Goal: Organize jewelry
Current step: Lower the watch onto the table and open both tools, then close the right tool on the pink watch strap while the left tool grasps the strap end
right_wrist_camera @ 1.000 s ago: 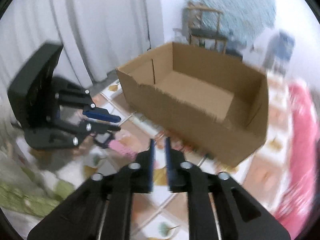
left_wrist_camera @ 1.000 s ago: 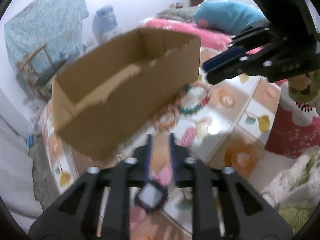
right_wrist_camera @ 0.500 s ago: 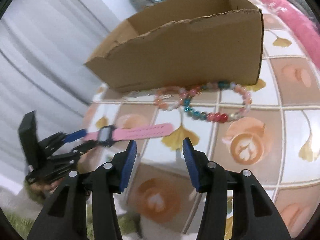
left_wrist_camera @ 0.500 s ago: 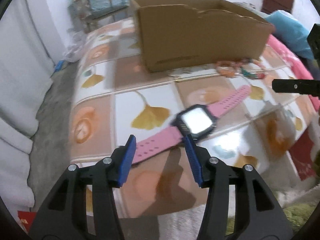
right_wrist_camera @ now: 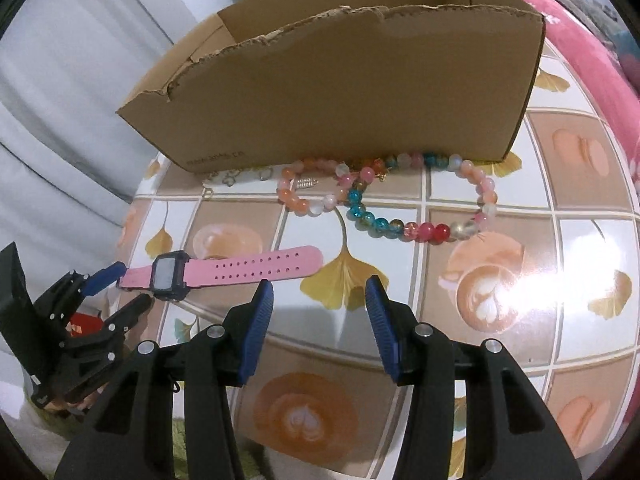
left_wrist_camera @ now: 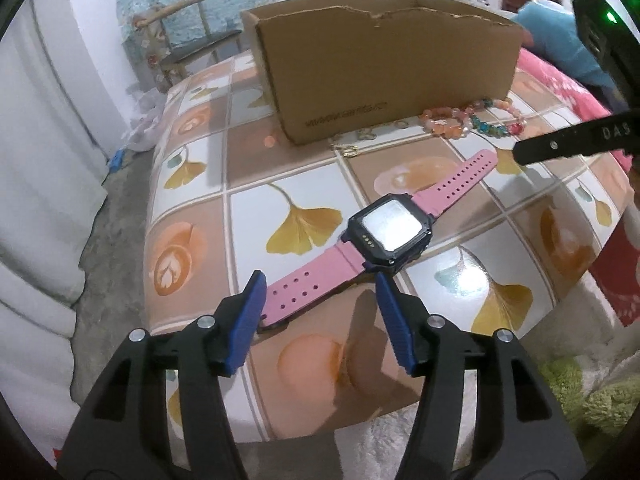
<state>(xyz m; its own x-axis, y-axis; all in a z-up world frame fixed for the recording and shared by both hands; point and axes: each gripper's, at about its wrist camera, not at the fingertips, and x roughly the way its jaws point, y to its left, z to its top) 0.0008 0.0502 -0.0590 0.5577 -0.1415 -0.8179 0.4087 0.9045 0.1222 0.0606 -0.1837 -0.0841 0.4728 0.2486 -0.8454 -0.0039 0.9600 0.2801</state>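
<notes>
A pink-strapped watch (left_wrist_camera: 384, 236) with a black square face lies flat on the tiled table; it also shows in the right wrist view (right_wrist_camera: 224, 268). My left gripper (left_wrist_camera: 320, 284) is open, its jaws either side of the near strap end. Beaded bracelets (right_wrist_camera: 384, 196) in peach, blue and red lie against the front of an open cardboard box (right_wrist_camera: 360, 92); they also show in the left wrist view (left_wrist_camera: 472, 122) by the box (left_wrist_camera: 384, 68). My right gripper (right_wrist_camera: 320, 292) is open and empty, above the table in front of the bracelets.
Small silver pieces (right_wrist_camera: 232, 176) lie by the box's front left corner. The table (left_wrist_camera: 192, 224) has a leaf and coffee print and drops off at its left and near edges. A chair (left_wrist_camera: 188, 36) stands behind. Pink bedding (right_wrist_camera: 592, 64) lies right.
Both grippers opened from shut. The watch left my left gripper's hold and now lies on the table. Both views steadied lower, close to the table.
</notes>
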